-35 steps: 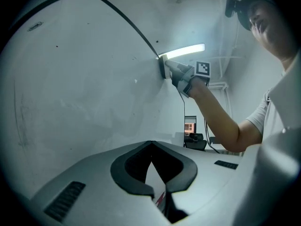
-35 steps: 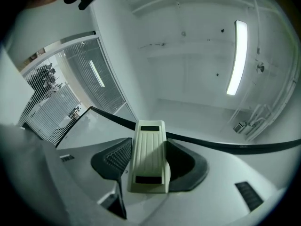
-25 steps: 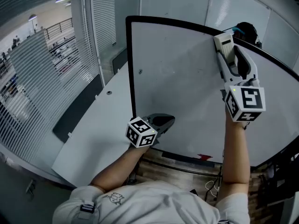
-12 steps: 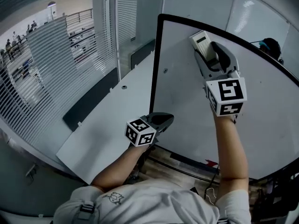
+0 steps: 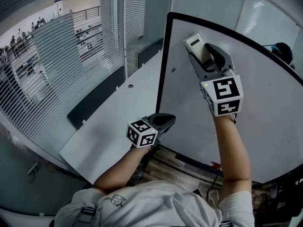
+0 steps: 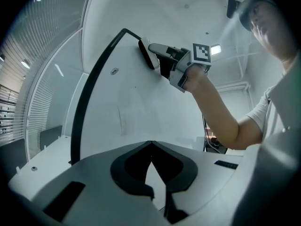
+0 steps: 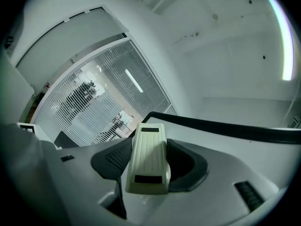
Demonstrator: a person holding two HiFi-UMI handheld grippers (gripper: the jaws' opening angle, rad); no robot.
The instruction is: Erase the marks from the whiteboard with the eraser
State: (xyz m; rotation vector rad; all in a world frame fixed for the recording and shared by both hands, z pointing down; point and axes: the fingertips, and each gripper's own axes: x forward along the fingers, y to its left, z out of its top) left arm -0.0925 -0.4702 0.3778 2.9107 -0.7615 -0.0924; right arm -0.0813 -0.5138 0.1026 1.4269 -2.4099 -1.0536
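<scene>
Right gripper (image 5: 204, 59): you have the eraser (image 5: 195, 43) clamped, pad against the whiteboard (image 5: 270, 117) near its top left corner. Wiping step, likely; only faint smudges show. Your next stroke wants steady pressure, rightward or down. The black frame (image 5: 162, 70) is just beside the eraser, with open board to the right. Your left gripper (image 5: 164, 120), jaws together and empty, hangs near the lower left edge.

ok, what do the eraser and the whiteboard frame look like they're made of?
Eraser: cream moulded plastic by the look, matte, with fine ribs along its back and two dark inset panels. Frame of the whiteboard: thin black strip with a dull finish, plastic or painted metal, can't tell which.
</scene>
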